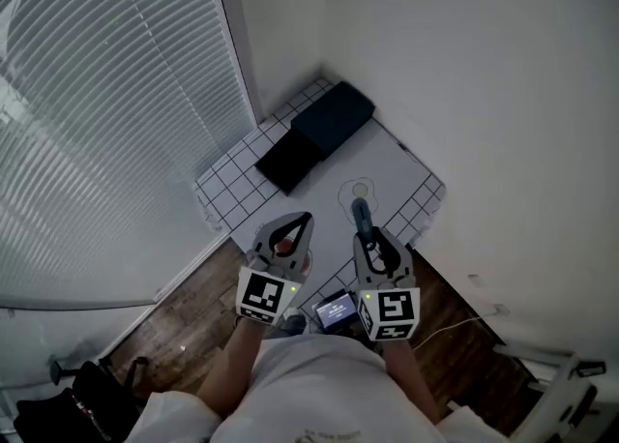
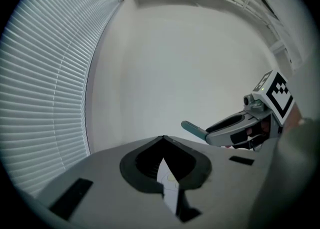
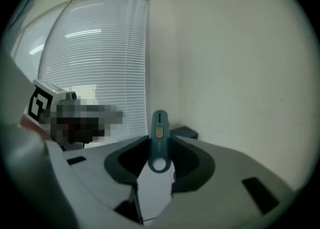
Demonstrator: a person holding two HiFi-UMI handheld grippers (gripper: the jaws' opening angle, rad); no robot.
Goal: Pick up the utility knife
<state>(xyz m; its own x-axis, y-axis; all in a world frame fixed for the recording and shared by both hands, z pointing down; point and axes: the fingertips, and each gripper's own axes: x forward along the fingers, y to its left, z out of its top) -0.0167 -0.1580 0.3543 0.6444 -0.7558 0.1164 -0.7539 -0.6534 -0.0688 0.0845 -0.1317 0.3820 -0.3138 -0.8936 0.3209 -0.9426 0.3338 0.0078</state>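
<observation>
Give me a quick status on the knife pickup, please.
Left tongs shut, empty. Right tongs shut on utility knife, off the table. Nothing in the way.

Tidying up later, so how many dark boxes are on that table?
2: a navy box at the table's far corner, and a black box right beside it, toward the blinds. None seems hidden.

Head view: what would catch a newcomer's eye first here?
The teal utility knife stands clamped in the right gripper, held above the grid-patterned table. The left gripper beside it is shut and empty. Two dark boxes sit in the table's far corner, beside the window blinds.
</observation>
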